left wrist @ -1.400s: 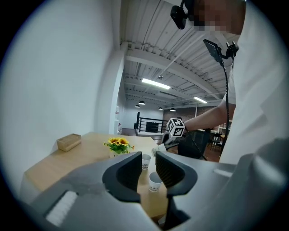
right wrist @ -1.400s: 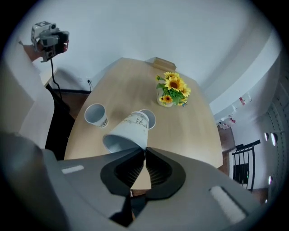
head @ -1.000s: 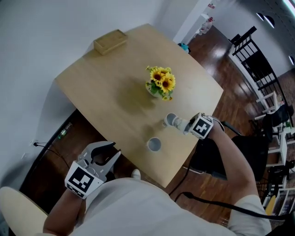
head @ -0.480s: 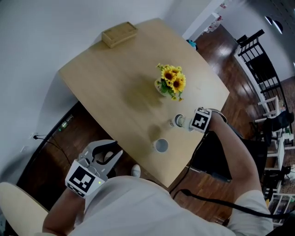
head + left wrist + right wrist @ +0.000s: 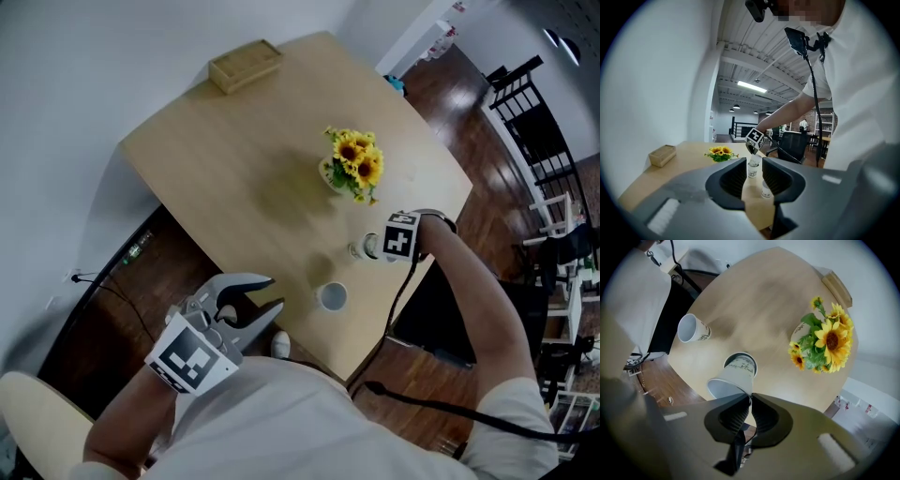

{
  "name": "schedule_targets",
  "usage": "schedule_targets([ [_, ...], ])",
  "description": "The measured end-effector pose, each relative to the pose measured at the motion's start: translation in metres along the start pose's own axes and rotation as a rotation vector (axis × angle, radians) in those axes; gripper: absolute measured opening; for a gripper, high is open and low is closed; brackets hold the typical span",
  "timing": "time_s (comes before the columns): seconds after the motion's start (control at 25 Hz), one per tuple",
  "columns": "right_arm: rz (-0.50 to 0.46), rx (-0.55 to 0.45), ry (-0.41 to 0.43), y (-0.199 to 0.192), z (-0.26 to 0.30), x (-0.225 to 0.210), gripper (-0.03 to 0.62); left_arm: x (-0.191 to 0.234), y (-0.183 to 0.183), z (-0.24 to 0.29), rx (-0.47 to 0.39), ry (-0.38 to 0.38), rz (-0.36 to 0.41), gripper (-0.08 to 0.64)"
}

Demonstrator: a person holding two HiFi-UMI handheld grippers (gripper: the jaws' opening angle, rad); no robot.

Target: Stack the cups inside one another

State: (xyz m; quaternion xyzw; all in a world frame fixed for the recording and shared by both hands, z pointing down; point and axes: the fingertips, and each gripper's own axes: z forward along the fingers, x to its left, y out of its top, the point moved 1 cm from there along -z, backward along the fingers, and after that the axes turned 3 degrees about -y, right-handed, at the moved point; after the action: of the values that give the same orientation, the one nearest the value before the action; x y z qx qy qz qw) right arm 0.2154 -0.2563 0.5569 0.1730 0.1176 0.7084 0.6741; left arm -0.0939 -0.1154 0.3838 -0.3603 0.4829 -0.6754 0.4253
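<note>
Three white paper cups are in play. My right gripper (image 5: 751, 401) is shut on the rim of one cup (image 5: 730, 379). That cup is tilted, and its base sits at the mouth of a second cup (image 5: 739, 354) standing on the table. In the head view this pair (image 5: 361, 249) lies just left of the right gripper (image 5: 377, 246), near the table's front edge. The third cup (image 5: 331, 297) stands alone closer to me, mouth up (image 5: 693, 328). Off the table's near edge, my left gripper (image 5: 274, 293) is open and holds nothing. It faces the cups (image 5: 753, 168) from a distance.
A vase of sunflowers (image 5: 352, 165) stands mid-table just behind the cups. A wooden box (image 5: 246, 64) lies at the far corner. The round wooden table (image 5: 234, 178) ends close to the cups. Below lie dark floor, cables and a black chair (image 5: 441, 319).
My right gripper has tipped downward and brought the held cup over the standing cup. My left gripper has moved in toward the table's near edge.
</note>
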Motion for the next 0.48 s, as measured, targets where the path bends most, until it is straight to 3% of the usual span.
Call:
schedule_targets([
  [0.2,-0.016,-0.024,0.012,0.004,-0.0023,-0.0015,0.042,-0.0002,-0.0087,0.0013,0.025,0.014,-0.05,0.115],
  [0.48,0.009,-0.064,-0.008,-0.0026,-0.0079,-0.0026,0.067,-0.0005,-0.002,0.0099,0.015,0.013,-0.055,0.114],
])
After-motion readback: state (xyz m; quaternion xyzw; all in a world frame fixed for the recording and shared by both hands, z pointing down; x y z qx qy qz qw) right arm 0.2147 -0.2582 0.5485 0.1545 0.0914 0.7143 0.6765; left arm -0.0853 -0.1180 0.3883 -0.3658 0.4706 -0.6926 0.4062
